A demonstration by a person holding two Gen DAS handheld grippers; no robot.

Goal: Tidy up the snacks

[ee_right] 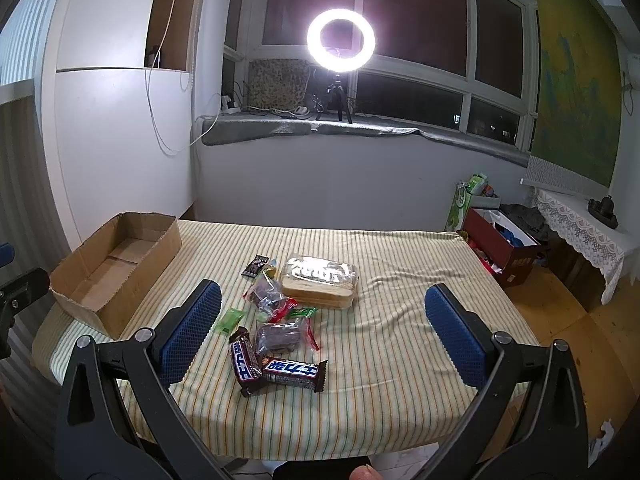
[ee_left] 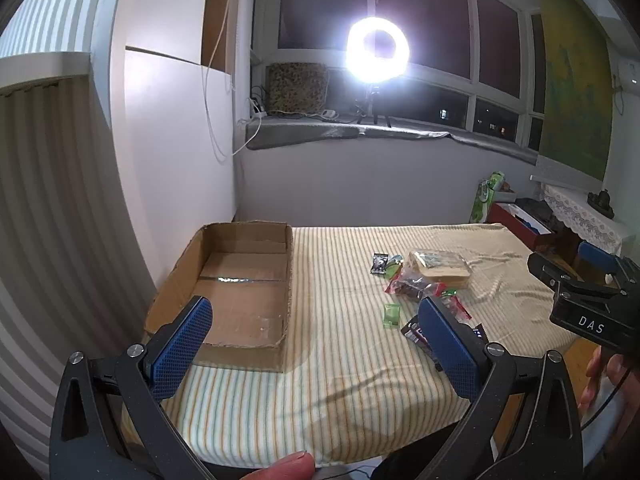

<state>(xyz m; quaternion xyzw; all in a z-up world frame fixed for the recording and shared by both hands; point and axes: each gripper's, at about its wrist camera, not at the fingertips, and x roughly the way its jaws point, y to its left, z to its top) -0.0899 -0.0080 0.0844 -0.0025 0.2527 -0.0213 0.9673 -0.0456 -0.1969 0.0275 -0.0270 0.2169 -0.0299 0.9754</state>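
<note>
An empty cardboard box (ee_left: 244,292) (ee_right: 116,272) stands at the left of the striped tablecloth. Snacks lie in a loose heap mid-table: a clear pack of biscuits (ee_right: 320,280) (ee_left: 440,266), two brown chocolate bars (ee_right: 294,372) (ee_right: 242,360), clear bags with red ends (ee_right: 276,336) (ee_left: 412,284), a green candy (ee_right: 230,320) (ee_left: 391,314) and a small black packet (ee_right: 255,266) (ee_left: 379,262). My left gripper (ee_left: 316,344) is open above the near table edge, between box and heap. My right gripper (ee_right: 324,332) is open, hovering over the heap's near side, holding nothing.
The table (ee_right: 400,340) stands against a white wall at left. On the floor at right sit a red box (ee_right: 500,248) and a green bag (ee_right: 464,204). A ring light (ee_right: 341,38) on a tripod glares from the windowsill. A lace-covered shelf (ee_right: 580,236) is at far right.
</note>
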